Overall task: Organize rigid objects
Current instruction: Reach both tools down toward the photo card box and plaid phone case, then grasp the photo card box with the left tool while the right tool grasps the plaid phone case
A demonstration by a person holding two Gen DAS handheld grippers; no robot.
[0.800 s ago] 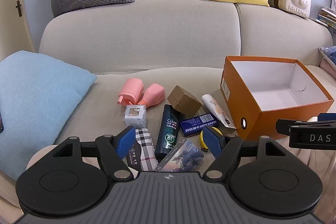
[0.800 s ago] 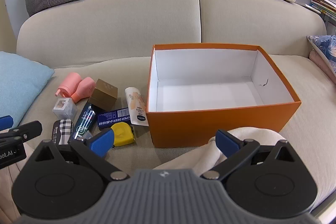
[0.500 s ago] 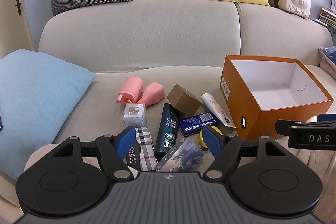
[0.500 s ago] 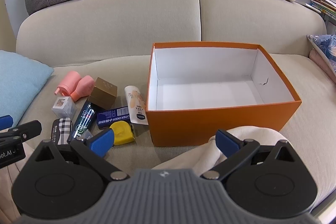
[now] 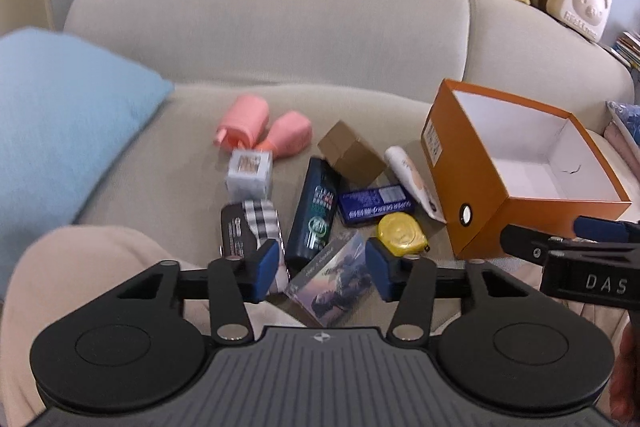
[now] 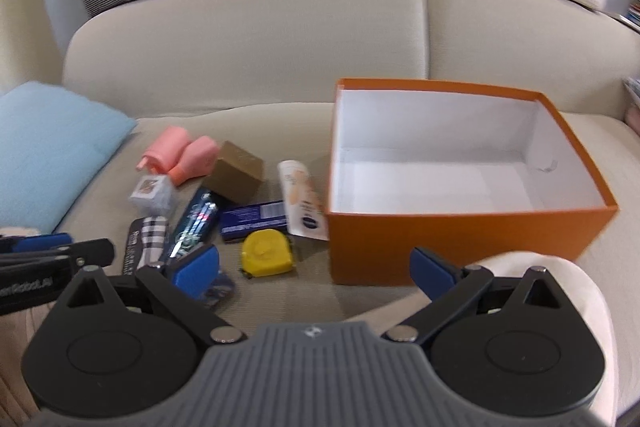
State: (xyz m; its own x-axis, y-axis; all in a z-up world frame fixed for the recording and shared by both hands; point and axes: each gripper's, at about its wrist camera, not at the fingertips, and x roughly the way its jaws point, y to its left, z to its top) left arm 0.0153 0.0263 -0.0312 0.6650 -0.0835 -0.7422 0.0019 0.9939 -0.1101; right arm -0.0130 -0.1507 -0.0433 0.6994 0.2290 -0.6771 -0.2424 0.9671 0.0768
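From the left wrist, the left gripper (image 5: 320,269) hangs with jaws released and partly apart over an illustrated flat box (image 5: 332,281) near the sofa seat's front edge, touching nothing, with a plaid-wrapped item (image 5: 250,227), dark bottle (image 5: 316,215), blue box (image 5: 376,205) and yellow tape measure (image 5: 398,235) clustered just beyond, beside the orange box (image 5: 472,179). From the right wrist, the right gripper (image 6: 316,269) has its jaws spread wide and empty above the seat's front edge, between the yellow tape measure (image 6: 266,253) and the orange box (image 6: 460,239), whose white inside is bare.
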